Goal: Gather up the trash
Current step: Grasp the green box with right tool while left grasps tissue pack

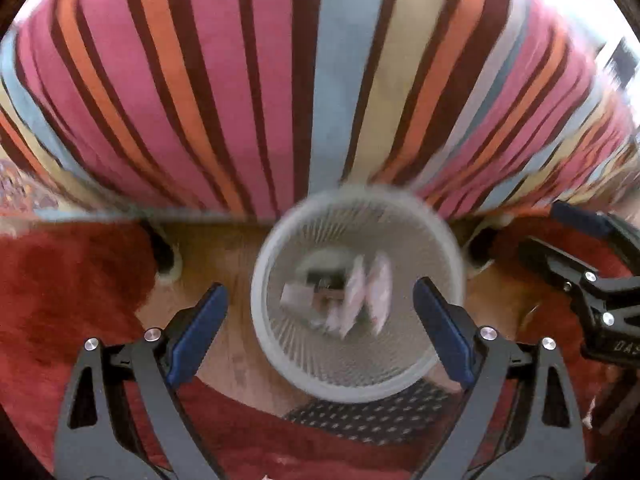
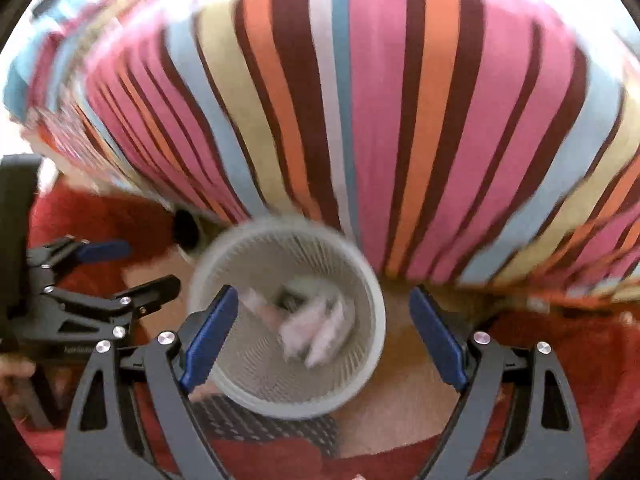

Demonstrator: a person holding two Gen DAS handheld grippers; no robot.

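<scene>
A white slatted waste basket (image 1: 450, 240) stands on the wooden floor against a striped sofa; it also shows in the right wrist view (image 2: 378, 312). Crumpled pale pink paper (image 1: 368, 296) and a dark item lie inside it, seen too in the right wrist view (image 2: 316, 330). My left gripper (image 1: 320, 330) is open and empty, above the basket mouth. My right gripper (image 2: 324, 330) is open and empty, above the basket's right half. The right gripper appears at the right edge of the left wrist view (image 1: 576, 252); the left gripper appears at the left of the right wrist view (image 2: 132, 268). Both views are blurred.
A sofa with pink, orange, blue, cream and brown stripes (image 1: 280, 80) fills the upper half of both views (image 2: 400, 120). A red shaggy rug (image 1: 60, 280) lies on both sides of the basket. A dark dotted cloth (image 1: 372, 412) lies just in front of it.
</scene>
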